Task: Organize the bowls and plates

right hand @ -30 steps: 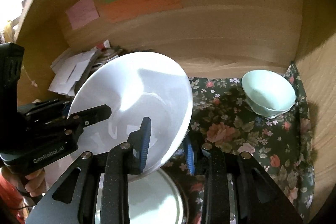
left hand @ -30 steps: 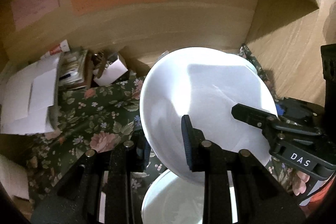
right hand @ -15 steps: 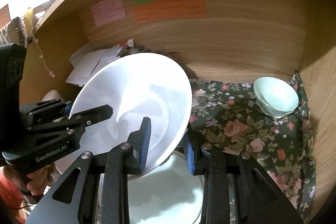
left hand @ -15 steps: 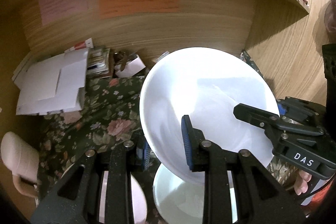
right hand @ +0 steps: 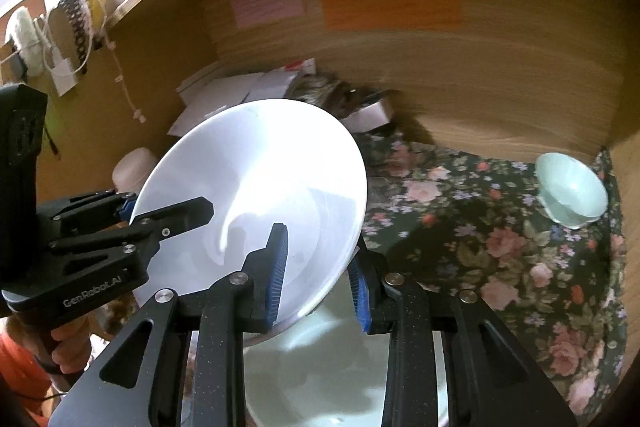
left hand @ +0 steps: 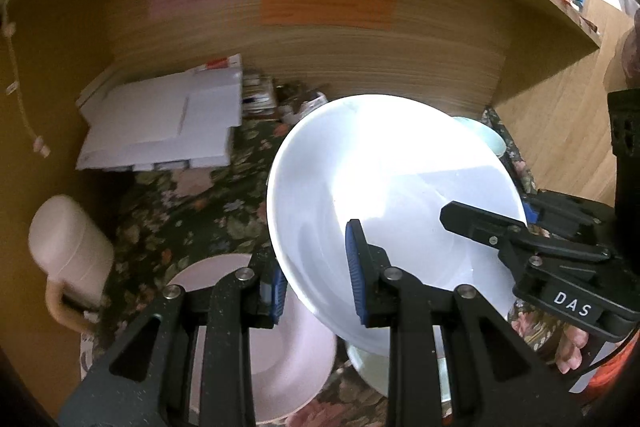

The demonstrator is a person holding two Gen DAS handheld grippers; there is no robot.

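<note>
Between both hand-held grippers: white plate [left hand: 384, 187], tilted, lifted. Left hand-held gripper [left hand: 318, 285] clamped on its near-left rim; right hand-held gripper [right hand: 320, 277] clamped on opposite rim (blue pads either side). Below left gripper: pink plate [left hand: 288, 339]. Below right: pale plate [right hand: 332, 367]. Far right: mint bowl [right hand: 570, 189] on floral cloth [right hand: 480, 227].

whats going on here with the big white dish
A person holds a gripper in each hand, and both are clamped on the rim of one large white plate: the left gripper on one edge, the right gripper on the other. The plate is tilted, lifted above the floral cloth. A pink plate and another pale dish lie below, and a small green bowl sits apart in the corner.
</note>
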